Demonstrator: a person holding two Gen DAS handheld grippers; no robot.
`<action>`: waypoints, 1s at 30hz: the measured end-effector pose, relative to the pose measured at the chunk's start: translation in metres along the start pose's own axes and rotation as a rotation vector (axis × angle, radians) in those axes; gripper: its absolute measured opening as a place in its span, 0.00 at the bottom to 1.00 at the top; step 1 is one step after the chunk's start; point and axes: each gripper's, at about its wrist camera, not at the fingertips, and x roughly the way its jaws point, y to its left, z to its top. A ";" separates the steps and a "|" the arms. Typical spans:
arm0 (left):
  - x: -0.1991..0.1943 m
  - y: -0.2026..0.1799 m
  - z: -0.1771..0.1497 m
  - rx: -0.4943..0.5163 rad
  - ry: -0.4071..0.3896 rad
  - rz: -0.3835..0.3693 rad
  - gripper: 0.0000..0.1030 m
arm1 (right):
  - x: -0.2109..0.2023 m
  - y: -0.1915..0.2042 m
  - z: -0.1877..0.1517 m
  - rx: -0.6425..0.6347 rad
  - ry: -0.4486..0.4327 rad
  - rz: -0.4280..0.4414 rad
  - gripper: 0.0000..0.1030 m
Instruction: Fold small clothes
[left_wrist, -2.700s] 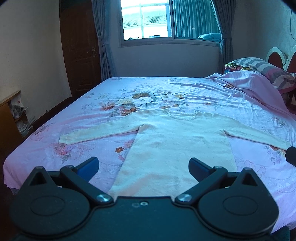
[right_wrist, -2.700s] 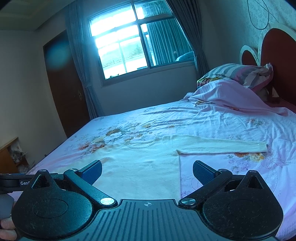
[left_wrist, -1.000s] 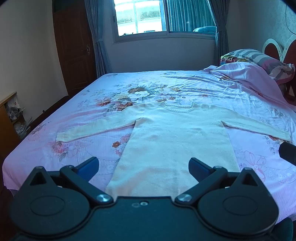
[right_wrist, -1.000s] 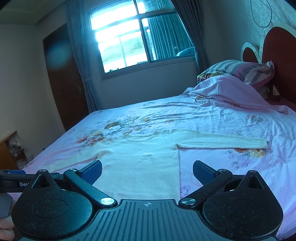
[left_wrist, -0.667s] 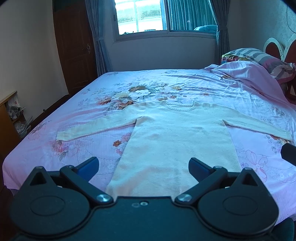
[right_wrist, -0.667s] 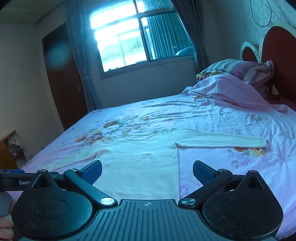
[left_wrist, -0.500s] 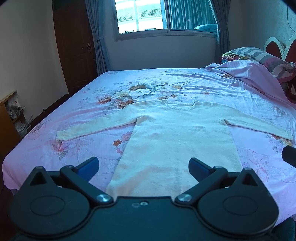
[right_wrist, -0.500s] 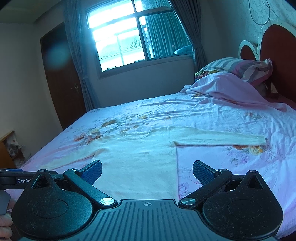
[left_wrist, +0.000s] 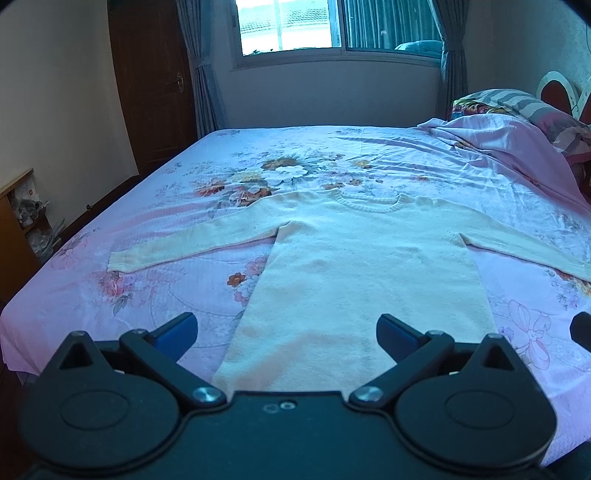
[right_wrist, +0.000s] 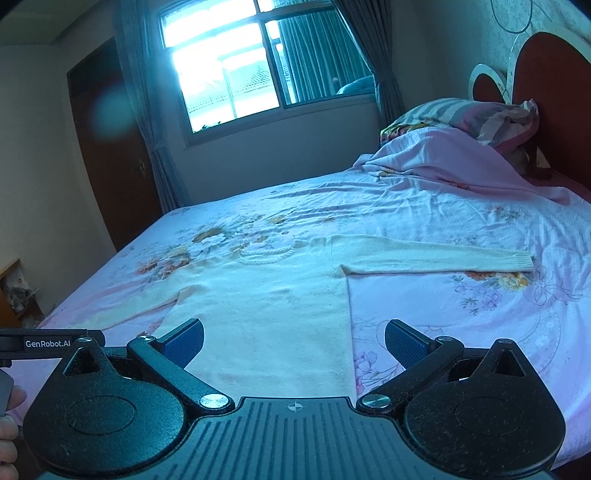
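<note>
Lying flat and face up on the pink floral-print bed sheet (left_wrist: 155, 295), the cream knitted long-sleeved sweater (left_wrist: 362, 266) has both sleeves spread sideways and its hem at the near bed edge. Above that hem hover the left gripper (left_wrist: 286, 330) and right gripper (right_wrist: 293, 339), blue-padded fingers (right_wrist: 184, 339) spread wide and holding nothing. Beyond, a rumpled pink blanket (right_wrist: 443, 162) lies against a striped pillow (right_wrist: 465, 110) at the red headboard (right_wrist: 554, 99).
</note>
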 end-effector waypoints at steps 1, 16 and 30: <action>0.003 0.001 0.001 -0.004 0.002 0.004 0.98 | 0.003 0.001 0.001 -0.008 0.000 -0.002 1.00; 0.076 0.047 0.026 -0.088 0.070 0.091 0.98 | 0.079 0.039 0.024 -0.099 0.008 0.012 1.00; 0.170 0.116 0.051 -0.195 0.182 0.189 0.97 | 0.194 0.078 0.040 -0.142 0.075 0.033 1.00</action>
